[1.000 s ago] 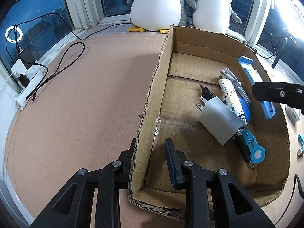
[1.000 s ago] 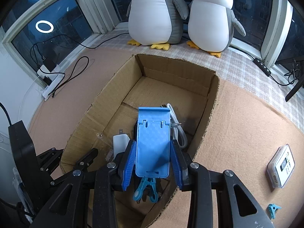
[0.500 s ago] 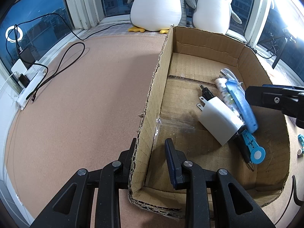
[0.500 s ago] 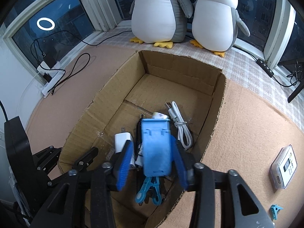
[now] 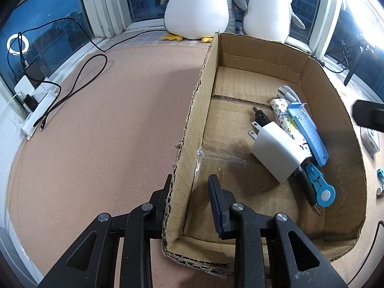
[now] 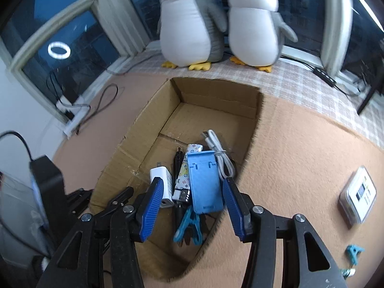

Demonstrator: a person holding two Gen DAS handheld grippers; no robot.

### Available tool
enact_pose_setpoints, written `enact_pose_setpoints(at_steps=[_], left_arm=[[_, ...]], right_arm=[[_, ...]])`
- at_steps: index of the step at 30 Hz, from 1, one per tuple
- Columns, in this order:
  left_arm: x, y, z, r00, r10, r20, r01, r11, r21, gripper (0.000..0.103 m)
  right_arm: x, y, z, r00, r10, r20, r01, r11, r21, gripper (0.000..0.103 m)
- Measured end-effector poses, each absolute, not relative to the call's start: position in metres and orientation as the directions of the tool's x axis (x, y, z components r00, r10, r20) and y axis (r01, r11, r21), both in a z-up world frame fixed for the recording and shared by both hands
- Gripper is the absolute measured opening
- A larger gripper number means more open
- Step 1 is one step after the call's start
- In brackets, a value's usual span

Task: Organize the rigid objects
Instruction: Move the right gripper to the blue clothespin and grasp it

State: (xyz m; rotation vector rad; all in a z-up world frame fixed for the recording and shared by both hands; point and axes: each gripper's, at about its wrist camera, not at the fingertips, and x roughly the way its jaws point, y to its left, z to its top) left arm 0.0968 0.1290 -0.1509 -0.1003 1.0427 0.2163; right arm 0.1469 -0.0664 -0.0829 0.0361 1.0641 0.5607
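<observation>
Beside the right gripper (image 6: 192,206), on the tan felt-like tabletop (image 6: 300,148), lay the remaining loose items: a small clear plastic case with a printed white card (image 6: 357,199), well off to its right, and a small teal plastic clip (image 6: 354,252) nearer the lower right. Its long axis ran obliquely away from the jaws. The right gripper stood released, nothing between its blue pads; the jaws had just been opening. The blue perforated plastic phone stand (image 6: 204,182) rested inside the open brown cardboard box (image 5: 336,100), atop the other stowed things. The left gripper (image 5: 189,192) stayed clenched on the box's near wall. Judgement: the right hand was nearer the case. Two plush penguins (image 5: 199,7) sat by dark windows.
</observation>
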Motion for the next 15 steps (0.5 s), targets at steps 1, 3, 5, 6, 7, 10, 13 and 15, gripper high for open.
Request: enact_pose_setpoints(at_steps=[1, 3, 5, 6, 7, 10, 13, 15], left_arm=[[0.097, 0.129, -0.151, 0.485, 0.13, -0.865, -0.224, 0.974, 0.02, 0.029], [0.097, 0.129, -0.15, 0.485, 0.131, -0.865, -0.224, 0.974, 0.022, 0.029], [0.097, 0.129, -0.15, 0.485, 0.131, -0.865, -0.224, 0.974, 0.022, 0.029], [0.097, 0.129, -0.15, 0.485, 0.131, -0.865, -0.225, 0.974, 0.022, 0.029], [0.097, 0.129, -0.15, 0.485, 0.131, -0.865, -0.225, 0.974, 0.022, 0.029], [0.097, 0.13, -0.15, 0.485, 0.131, -0.865, -0.226, 0.974, 0.021, 0.028], [0.097, 0.13, -0.15, 0.485, 0.131, -0.865, -0.225, 0.974, 0.021, 0.029], [0.097, 0.13, -0.15, 0.485, 0.131, -0.865, -0.225, 0.974, 0.022, 0.029]], right_arm=[[0.145, -0.074, -0.081, 0.366, 0.454, -0.812, -0.408, 0.863, 0.298, 0.048], [0.141, -0.089, -0.078, 0.379, 0.454, -0.807, -0.39, 0.869, 0.305, 0.048], [0.137, -0.108, -0.076, 0.385, 0.456, -0.802, -0.367, 0.873, 0.32, 0.049], [0.135, -0.121, -0.076, 0.39, 0.454, -0.801, -0.348, 0.878, 0.328, 0.05], [0.133, -0.13, -0.076, 0.396, 0.449, -0.801, -0.331, 0.883, 0.332, 0.051], [0.126, -0.168, -0.079, 0.423, 0.417, -0.804, -0.252, 0.907, 0.338, 0.056], [0.122, -0.206, -0.088, 0.431, 0.369, -0.823, -0.163, 0.929, 0.331, 0.056], [0.12, -0.229, -0.093, 0.437, 0.325, -0.839, -0.108, 0.945, 0.309, 0.062]])
